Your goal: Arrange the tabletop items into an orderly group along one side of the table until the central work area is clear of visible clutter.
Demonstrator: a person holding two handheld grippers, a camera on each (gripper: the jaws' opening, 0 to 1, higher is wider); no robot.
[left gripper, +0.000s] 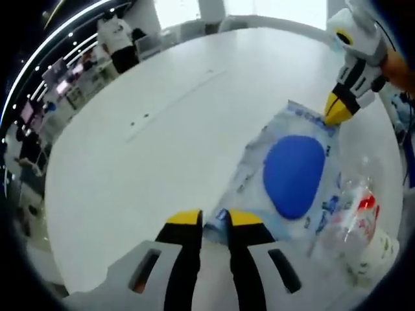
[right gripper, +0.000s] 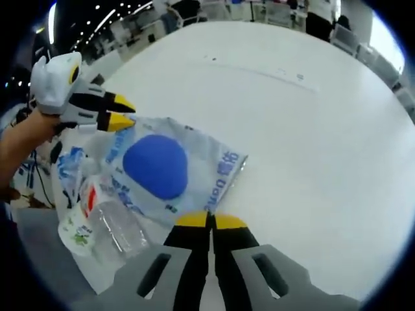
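A clear plastic bag (left gripper: 295, 175) with blue print and a big blue oval lies on the white table (left gripper: 142, 155). My left gripper (left gripper: 214, 220) is shut on the bag's near corner. My right gripper (left gripper: 337, 115) pinches the opposite corner. In the right gripper view the bag (right gripper: 155, 165) spreads between my right gripper (right gripper: 210, 221), shut on its near edge, and the left gripper (right gripper: 123, 113) at its far corner. A clear plastic bottle (left gripper: 353, 207) (right gripper: 117, 227) with a red label lies beside the bag, against a white paper cup (left gripper: 376, 253) (right gripper: 74, 233).
The table (right gripper: 311, 129) stretches wide and bare beyond the bag. Its edge runs close behind the bottle and cup. A person (left gripper: 117, 39) stands by desks and screens past the far edge. A hand and forearm (right gripper: 26, 142) hold the left gripper.
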